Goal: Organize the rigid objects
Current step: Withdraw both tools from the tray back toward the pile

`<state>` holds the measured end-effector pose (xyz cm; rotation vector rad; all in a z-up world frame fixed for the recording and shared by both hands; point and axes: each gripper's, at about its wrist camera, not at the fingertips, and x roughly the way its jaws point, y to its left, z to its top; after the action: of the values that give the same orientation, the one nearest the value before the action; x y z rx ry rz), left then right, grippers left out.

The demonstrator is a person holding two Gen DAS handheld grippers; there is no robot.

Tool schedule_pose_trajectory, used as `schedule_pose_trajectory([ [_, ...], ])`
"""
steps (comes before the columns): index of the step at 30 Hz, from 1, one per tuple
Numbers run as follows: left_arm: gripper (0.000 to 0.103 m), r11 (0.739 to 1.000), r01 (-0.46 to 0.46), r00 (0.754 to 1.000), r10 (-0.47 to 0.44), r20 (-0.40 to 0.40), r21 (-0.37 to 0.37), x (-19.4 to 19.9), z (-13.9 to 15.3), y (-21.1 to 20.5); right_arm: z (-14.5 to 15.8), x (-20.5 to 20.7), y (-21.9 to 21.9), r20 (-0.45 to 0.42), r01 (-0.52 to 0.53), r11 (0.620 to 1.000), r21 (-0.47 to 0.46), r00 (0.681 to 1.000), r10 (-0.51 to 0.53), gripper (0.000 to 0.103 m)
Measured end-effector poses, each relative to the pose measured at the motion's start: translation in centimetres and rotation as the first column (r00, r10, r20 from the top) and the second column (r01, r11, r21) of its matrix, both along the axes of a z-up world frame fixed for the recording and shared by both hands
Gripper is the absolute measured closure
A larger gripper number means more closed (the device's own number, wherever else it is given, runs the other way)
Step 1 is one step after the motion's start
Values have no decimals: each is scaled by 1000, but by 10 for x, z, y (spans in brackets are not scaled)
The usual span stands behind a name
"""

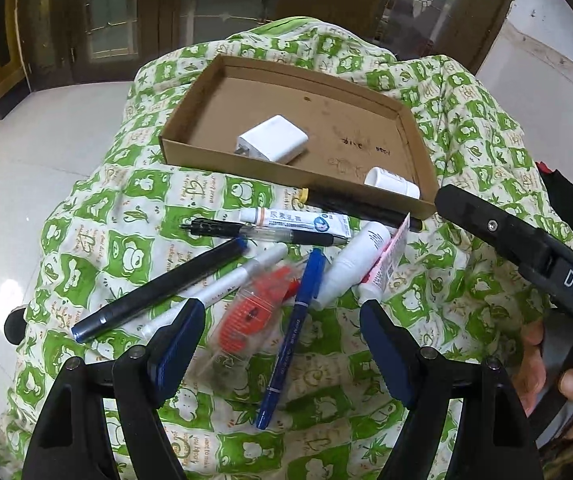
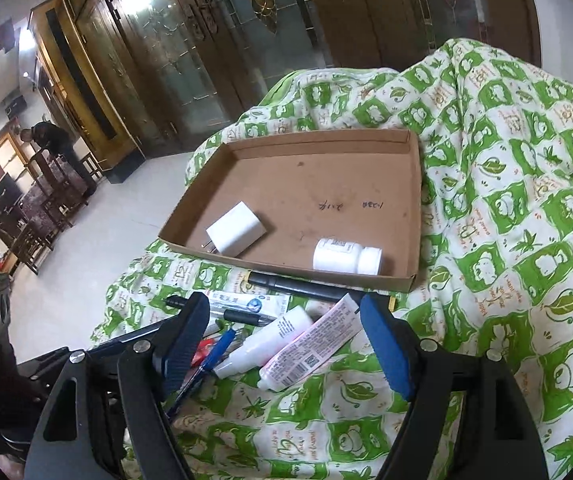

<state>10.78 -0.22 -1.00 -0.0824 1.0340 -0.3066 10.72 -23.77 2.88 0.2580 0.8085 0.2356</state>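
1. Left wrist view: the left gripper (image 1: 278, 320) hangs over the loose pile with its jaws spread wide and nothing between the pads.
2. The landmark is the shallow cardboard tray (image 1: 222, 66) on the green-and-white frog-print cloth (image 1: 478, 120). Inside it lie a white charger plug (image 1: 274, 144), near the front wall, and a white pill bottle (image 1: 390, 182) in the front corner.
3. Everything still to sort lies in front of the tray: a black marker (image 1: 362, 208) touching its front wall, then an ointment tube (image 1: 294, 220), a clear ballpoint (image 1: 262, 232), a dark pen (image 1: 158, 290), a silver pen (image 1: 230, 280), an orange correction tape (image 1: 246, 316), a blue pen (image 1: 290, 336), a white squeeze bottle (image 1: 350, 268) and a pink tube (image 1: 386, 264).
4. Right wrist view: the right gripper (image 2: 286, 344) also stands open and empty, in front of the tray, with the pink tube (image 2: 310, 348) and white squeeze bottle (image 2: 266, 340) lying between its fingers but untouched.
5. Judgement: the step in hand is choosing the next piece. The pink tube looks the best pick for the right gripper; close across its width near mid-length so it lifts level.
6. Take 1 item only, avoid pinching cloth, and clear the tray wall before releasing away from the pill bottle (image 2: 346, 256).
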Motion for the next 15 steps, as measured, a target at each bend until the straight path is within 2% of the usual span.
schedule_pose_trajectory([
  [15, 20, 999, 28, 1000, -28, -2, -28, -4, 1, -3, -9, 5, -6, -76, 3, 999, 41, 997, 0, 26],
])
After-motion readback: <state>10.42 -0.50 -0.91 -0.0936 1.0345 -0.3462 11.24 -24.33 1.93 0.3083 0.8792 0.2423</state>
